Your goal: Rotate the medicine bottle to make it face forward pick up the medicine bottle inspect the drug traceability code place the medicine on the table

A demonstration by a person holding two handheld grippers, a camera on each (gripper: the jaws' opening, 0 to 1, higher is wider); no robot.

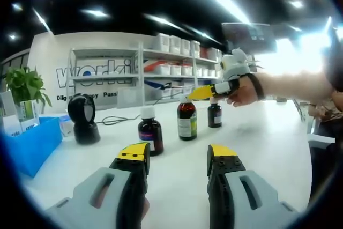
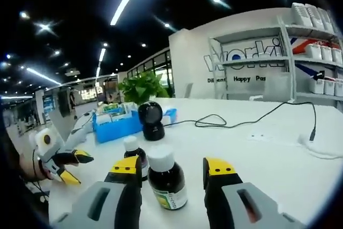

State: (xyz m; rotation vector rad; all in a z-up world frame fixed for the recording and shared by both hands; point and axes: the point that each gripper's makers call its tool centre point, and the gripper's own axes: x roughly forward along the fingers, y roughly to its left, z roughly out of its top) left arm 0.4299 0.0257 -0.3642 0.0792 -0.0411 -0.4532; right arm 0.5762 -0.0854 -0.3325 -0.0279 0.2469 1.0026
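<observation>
- The white desk carries everything, with a shelving unit of white boxes behind it, against the wall.
- A blue bin sits at the desk's left edge in the left gripper view, a potted plant behind it.
- The black scanner stands beside the bin, and its cable trails off across the desk.
- 3 dark medicine bottles with white caps stand in a loose row: the near bottle, the middle bottle and the far bottle.
- The left gripper hangs low over the desk, jaws spread with nothing between them, short of the near bottle.
- The right gripper has its jaws spread on either side of a bottle with a label, and I can't tell if the pads are touching it yet.
- Another bottle sits just behind that one in the right gripper view.
- My guess on handling: small glass or hard plastic, rigid and fairly light, but smooth enough to slip or spin.
- I'd grab the body across the label band rather than the cap, squeezing gently, since it looks top-heavy enough to tip if nudged.
</observation>
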